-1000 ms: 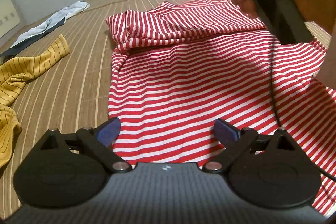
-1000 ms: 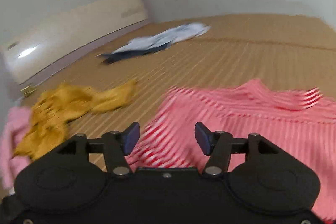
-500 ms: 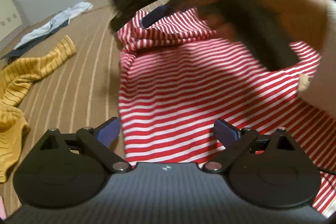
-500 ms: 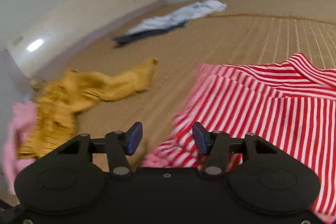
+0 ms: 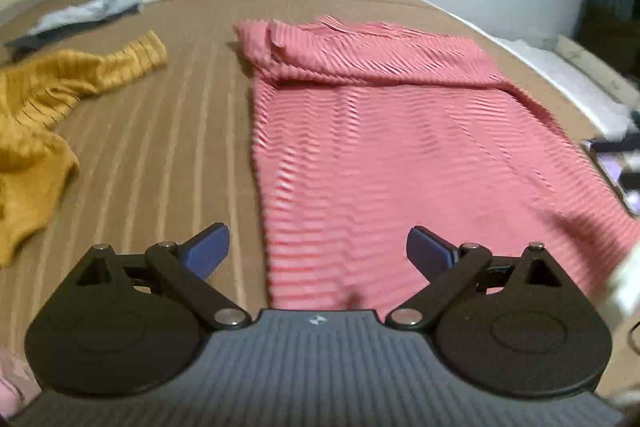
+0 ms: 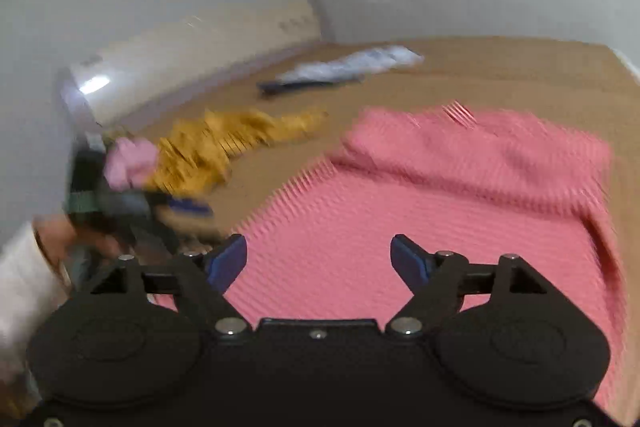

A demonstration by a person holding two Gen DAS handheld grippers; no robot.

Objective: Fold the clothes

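1. Brown striped bedding (image 5: 168,131) covers the bed that serves as the work surface, with pale walls and a cream headboard (image 6: 192,59) behind it.
2. Both tools hang empty above the bed: the left gripper (image 5: 318,253) has its blue pads spread wide, and the right gripper (image 6: 319,263) is likewise wide apart, neither touching cloth.
3. Directly beneath and ahead of both lies the red-and-white striped shirt (image 5: 392,131), spread mostly flat, its far end already doubled back into a rumpled band (image 5: 340,55).
4. Further left sit a mustard striped garment (image 5: 48,107), a pink item (image 6: 130,161) beside it, and a pale blue and dark piece (image 5: 104,7) near the far edge.
5. Judging from the layout, the next fold wants both near corners of the shirt pinched at once: pads should close on a single hem layer, lift evenly, and carry the edge over in line with the stripes so no skew or trapped crease remains. Smoothing the rumpled band first would help.
6. Both views are motion-blurred; no brand, label or legible writing can be made out, only a small emblem on the left tool's body.
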